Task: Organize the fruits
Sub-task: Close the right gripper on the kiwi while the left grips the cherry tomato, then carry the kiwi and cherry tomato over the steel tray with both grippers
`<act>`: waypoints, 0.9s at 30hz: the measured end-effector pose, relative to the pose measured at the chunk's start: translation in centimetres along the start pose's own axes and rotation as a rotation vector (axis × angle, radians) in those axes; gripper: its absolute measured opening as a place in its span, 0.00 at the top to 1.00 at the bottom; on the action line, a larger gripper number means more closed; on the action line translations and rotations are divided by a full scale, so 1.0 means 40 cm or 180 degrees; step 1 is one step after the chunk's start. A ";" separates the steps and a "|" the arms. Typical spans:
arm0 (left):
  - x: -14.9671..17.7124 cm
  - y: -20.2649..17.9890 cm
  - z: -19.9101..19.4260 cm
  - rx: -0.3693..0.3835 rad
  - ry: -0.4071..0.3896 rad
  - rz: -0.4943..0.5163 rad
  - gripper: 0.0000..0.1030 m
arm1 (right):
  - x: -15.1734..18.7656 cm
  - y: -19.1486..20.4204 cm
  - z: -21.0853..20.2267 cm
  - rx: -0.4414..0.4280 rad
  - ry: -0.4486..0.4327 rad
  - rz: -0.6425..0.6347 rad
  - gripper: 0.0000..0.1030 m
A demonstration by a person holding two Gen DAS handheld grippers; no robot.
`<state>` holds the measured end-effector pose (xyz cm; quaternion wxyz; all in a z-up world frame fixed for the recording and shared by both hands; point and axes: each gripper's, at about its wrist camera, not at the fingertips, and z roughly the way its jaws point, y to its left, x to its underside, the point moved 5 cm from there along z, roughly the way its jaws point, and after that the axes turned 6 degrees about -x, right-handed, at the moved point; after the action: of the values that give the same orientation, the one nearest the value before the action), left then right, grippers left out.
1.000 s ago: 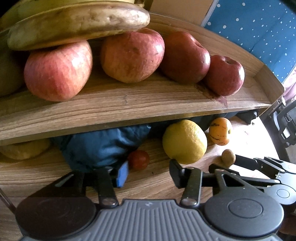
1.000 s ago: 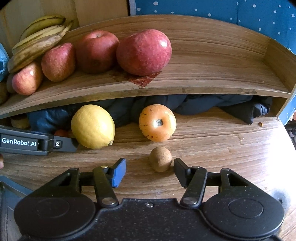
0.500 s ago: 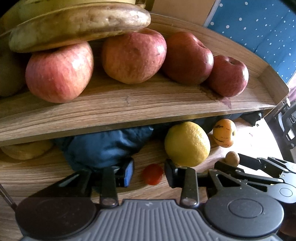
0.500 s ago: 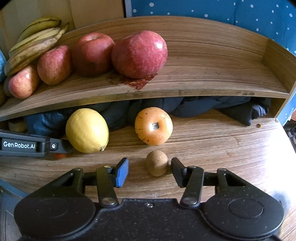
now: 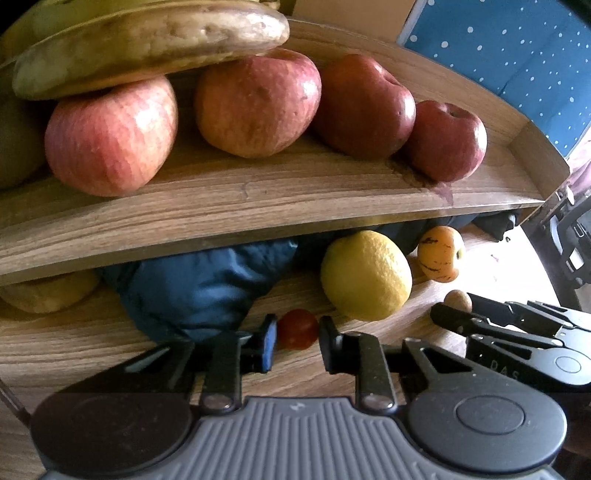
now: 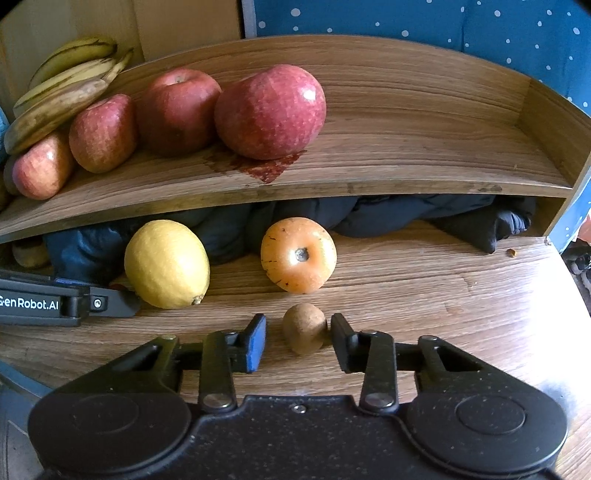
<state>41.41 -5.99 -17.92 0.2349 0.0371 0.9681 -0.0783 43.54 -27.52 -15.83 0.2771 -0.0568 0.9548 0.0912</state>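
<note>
- The left tongs (image 5: 297,341) are seen clamped on a small red fruit (image 5: 297,328) resting on the wooden bench (image 5: 74,343); both pads touch its sides, the jaws having just been closing.
- The right tongs (image 6: 298,341) have also just been closing around a small brown fruit (image 6: 305,328) on the bench. The right pad (image 6: 341,341) sits at the fruit's edge, but a gap is left between the fruit and the blue left pad (image 6: 256,343) — it is not gripped.
- A yellow lemon (image 6: 167,264) is found on the bench just behind the left tongs, with an orange fruit (image 6: 298,254) to its right, directly behind the brown fruit.
- Dark blue cloth (image 5: 199,291) is bunched under the shelf (image 6: 406,147), behind the lemon and the orange fruit.
- On the shelf, four red apples are lined up: apple one (image 5: 110,134), apple two (image 5: 258,105), apple three (image 5: 364,107) and apple four (image 5: 445,142) — all crowded to the left side, the right side being bare wood.
- Bananas (image 6: 62,88) are laid over the leftmost apples.
- A dark red stain (image 6: 266,166) is visible on the shelf under the rightmost apple.
- A blue dotted wall (image 6: 443,22) is seen behind the shelf.
</note>
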 end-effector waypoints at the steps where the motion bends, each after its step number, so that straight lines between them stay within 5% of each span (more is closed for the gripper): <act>1: 0.000 -0.002 0.000 -0.0004 0.0003 -0.0002 0.75 | 0.001 0.000 -0.002 0.0002 -0.0004 0.0007 0.65; 6: 0.007 -0.004 -0.006 -0.0021 0.0018 -0.0026 0.76 | 0.004 0.002 -0.013 -0.0014 0.0000 0.0003 0.73; 27: 0.081 -0.045 -0.062 0.0009 0.0075 -0.0069 0.77 | 0.083 0.068 -0.077 -0.0400 0.0097 -0.0180 0.73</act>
<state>37.23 -7.24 -17.00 0.2226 0.0278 0.9711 -0.0818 38.72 -25.69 -14.67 0.2608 -0.1024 0.9494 0.1422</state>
